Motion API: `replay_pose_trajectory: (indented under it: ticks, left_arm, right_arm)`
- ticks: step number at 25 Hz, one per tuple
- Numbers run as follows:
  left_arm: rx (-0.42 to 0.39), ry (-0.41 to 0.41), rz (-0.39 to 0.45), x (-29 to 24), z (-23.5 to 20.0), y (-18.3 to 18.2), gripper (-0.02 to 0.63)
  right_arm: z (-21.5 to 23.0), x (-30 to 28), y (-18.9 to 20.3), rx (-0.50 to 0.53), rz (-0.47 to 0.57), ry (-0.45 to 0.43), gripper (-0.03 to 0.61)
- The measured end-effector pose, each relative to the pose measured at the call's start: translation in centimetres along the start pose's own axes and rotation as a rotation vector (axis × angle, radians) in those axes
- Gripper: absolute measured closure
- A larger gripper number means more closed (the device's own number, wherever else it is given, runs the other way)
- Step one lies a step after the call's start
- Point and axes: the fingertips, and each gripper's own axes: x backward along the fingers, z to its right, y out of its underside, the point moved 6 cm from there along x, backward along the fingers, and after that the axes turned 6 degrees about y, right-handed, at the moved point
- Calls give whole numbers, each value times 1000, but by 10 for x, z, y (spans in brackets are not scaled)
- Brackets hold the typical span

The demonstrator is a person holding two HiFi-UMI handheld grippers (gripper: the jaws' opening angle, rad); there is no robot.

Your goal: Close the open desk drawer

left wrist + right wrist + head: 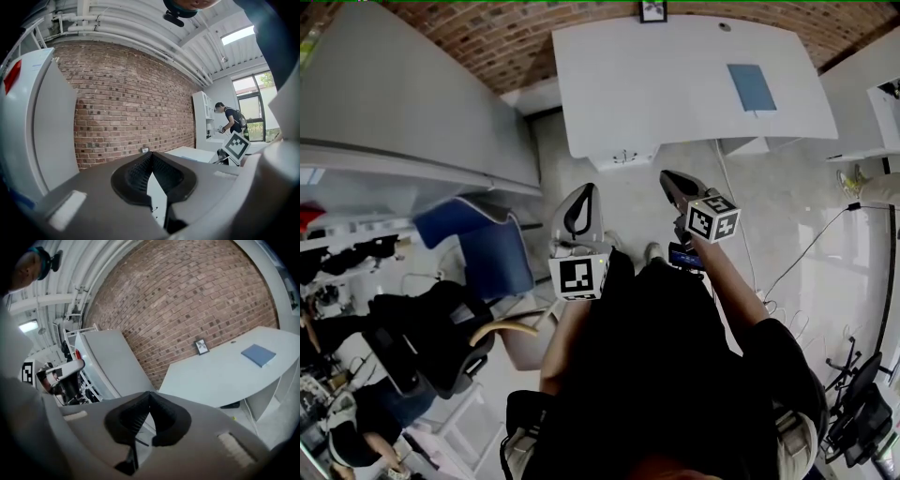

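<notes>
Both grippers are held up in front of the person's chest, well short of the white desk (pixel 675 84) that stands against the brick wall (pixel 487 37). The left gripper (pixel 584 192) has its jaws pressed fully together, with nothing between them. In its own view the ribbed black pads meet in a thin seam against the brick wall, with a corner of the desk beyond. The right gripper (pixel 668 178) is closed in the same way and holds nothing. It is rolled to one side and tipped a little downward, so its view takes in the desk top from above. A blue book (pixel 752 87) lies on the right part of the desk, and a small picture frame (pixel 653 10) stands at the back edge by the wall. The drawer (pixel 622 157) shows as a white front with a small dark handle. It sits just under the desk's near edge, towards the left, and whether it is pushed fully in cannot be made out. It lies ahead of both pairs of jaws and below them, well apart from either and closer in line with the left gripper. A blue chair (pixel 492 248) stands to the left on the pale floor.
</notes>
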Motion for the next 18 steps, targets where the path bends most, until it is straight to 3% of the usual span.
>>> replay_pose_trajectory:
  ticks: [12, 18]
  left_arm:
    - [5, 14, 52, 6, 10, -25, 597]
    - [10, 23, 57, 10, 12, -28, 597]
  right_arm:
    - [-62, 63, -63, 244, 170, -12, 575]
    - [-74, 80, -65, 267, 208, 3, 575]
